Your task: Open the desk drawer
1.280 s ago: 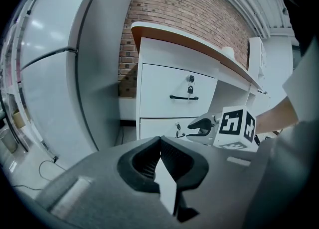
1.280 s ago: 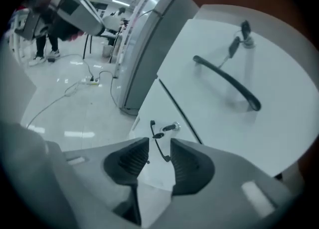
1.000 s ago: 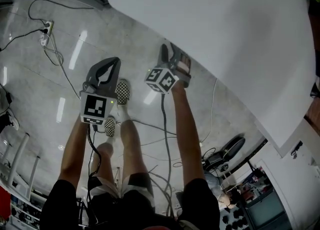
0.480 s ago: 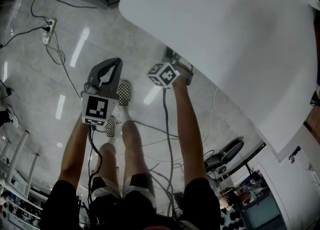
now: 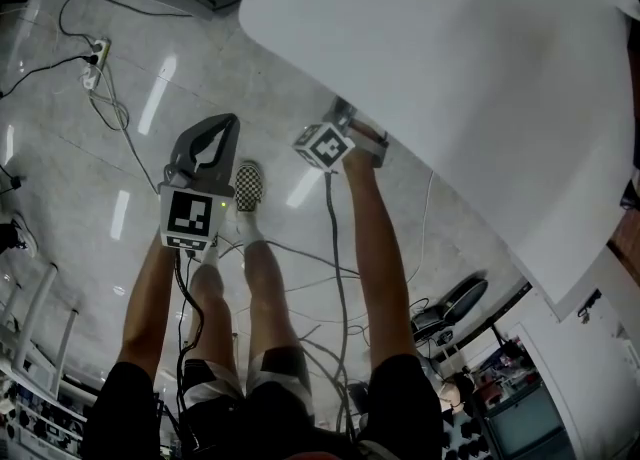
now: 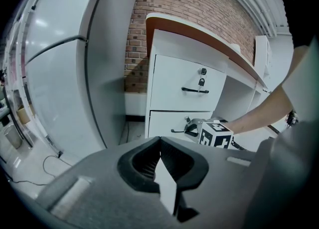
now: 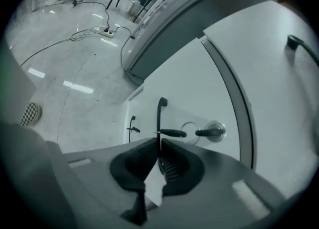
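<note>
head view: the left gripper (image 5: pixel 222 126) hangs over the floor (image 5: pixel 80 173), and the right gripper (image 5: pixel 345 120) reaches under the edge of the white desk (image 5: pixel 450 68). left gripper view: its jaws are together on nothing, and the right gripper sits at the handle (image 6: pixel 177 131) of the lower drawer (image 6: pixel 164 119). right gripper view: the jaws have just been closing and clamp that thin black handle, with a key (image 7: pixel 212 132) just beside it.

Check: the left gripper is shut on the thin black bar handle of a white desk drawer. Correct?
No: the right gripper, whose jaws have just been closing, is shut on the thin black bar handle of the white desk drawer; the right gripper view shows it.
</note>
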Demonstrator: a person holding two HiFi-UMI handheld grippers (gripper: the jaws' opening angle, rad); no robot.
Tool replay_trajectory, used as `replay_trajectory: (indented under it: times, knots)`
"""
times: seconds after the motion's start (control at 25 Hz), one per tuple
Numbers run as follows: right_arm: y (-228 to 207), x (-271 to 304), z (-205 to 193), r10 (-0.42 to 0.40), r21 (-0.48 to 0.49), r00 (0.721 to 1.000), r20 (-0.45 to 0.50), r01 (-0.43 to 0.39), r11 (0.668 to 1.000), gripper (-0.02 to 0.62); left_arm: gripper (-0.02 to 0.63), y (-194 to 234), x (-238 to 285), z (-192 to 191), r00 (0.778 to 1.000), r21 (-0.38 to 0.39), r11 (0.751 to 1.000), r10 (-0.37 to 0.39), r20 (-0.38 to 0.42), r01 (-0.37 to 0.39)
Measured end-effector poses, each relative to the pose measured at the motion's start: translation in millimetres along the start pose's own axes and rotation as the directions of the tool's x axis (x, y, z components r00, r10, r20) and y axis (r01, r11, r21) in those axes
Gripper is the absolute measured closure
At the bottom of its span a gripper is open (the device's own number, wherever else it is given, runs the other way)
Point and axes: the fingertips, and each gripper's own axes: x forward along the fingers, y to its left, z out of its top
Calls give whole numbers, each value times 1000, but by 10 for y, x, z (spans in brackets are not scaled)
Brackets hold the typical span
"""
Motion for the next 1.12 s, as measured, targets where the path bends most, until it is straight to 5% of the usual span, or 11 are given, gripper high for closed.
replay_trajectory:
  times: [1.12]
  knots:
    - [409, -362, 20, -3, -57, 997, -71, -1, 998, 580, 595, -92, -362, -190, 997, 41, 996, -81, -15, 81]
